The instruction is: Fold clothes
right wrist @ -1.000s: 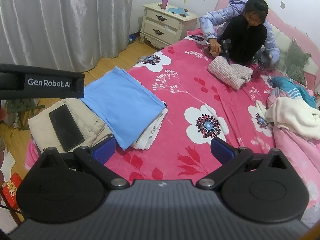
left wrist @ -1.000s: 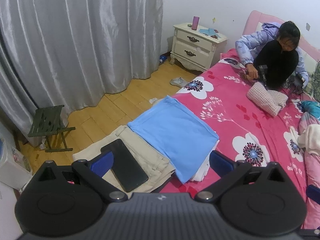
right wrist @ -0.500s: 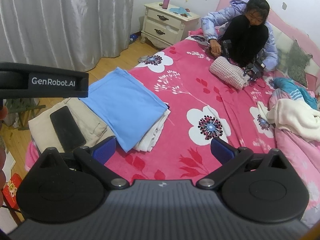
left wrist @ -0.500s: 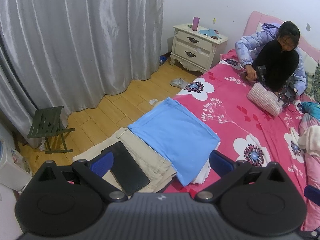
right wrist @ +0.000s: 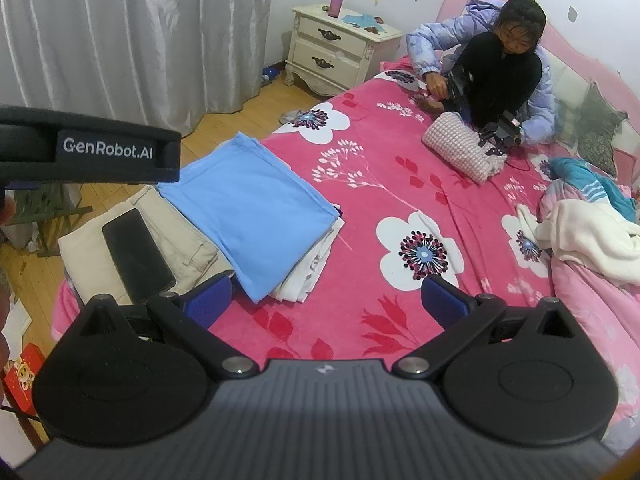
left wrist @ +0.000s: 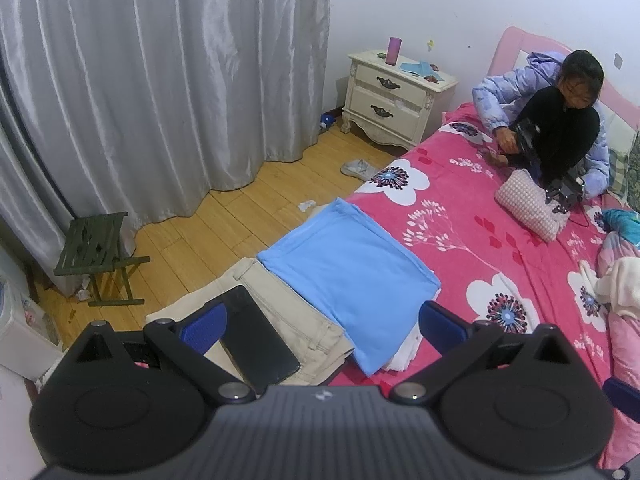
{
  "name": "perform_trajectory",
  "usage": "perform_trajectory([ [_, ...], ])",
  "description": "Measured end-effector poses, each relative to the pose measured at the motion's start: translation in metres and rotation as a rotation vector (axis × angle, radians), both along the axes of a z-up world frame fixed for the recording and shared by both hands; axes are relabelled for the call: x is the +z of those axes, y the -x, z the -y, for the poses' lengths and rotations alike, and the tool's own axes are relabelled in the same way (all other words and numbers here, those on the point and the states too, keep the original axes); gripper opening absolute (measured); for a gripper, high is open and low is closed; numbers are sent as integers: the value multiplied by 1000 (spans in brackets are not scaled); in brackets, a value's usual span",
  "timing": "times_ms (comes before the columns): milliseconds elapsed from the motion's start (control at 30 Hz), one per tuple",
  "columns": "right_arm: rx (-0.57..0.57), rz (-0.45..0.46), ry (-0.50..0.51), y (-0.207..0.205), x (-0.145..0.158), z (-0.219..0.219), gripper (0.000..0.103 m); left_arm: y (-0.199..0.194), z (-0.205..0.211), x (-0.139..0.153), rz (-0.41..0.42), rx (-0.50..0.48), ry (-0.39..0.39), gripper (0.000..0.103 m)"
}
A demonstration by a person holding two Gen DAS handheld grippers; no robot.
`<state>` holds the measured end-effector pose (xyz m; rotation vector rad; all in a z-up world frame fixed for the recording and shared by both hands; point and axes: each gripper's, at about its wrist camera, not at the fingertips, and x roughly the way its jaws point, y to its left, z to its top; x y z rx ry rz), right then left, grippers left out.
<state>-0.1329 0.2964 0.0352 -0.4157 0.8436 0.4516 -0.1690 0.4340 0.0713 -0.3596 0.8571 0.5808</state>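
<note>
A folded light-blue garment lies on a stack of folded white cloth at the bed's near corner. Folded beige trousers lie beside it, with a black phone on top. My left gripper is open and empty, held above these piles. My right gripper is open and empty above the pink floral bedspread. A heap of unfolded white and teal clothes lies at the right.
A person sits at the head of the bed holding grippers on a folded pink checked cloth. A cream nightstand, grey curtain and green stool stand on the wooden floor. The left gripper's body crosses the right view.
The person on the bed has folded the pink checked cloth over and now holds a gripper at its right end. My two grippers have hardly moved.
</note>
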Motion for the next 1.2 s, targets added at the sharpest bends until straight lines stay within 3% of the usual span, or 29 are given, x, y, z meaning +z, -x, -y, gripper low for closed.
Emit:
perform_trajectory([
  [1200,28,-2,38,5,-3,-10,102,7,-12,-5,-11,34,4,103],
])
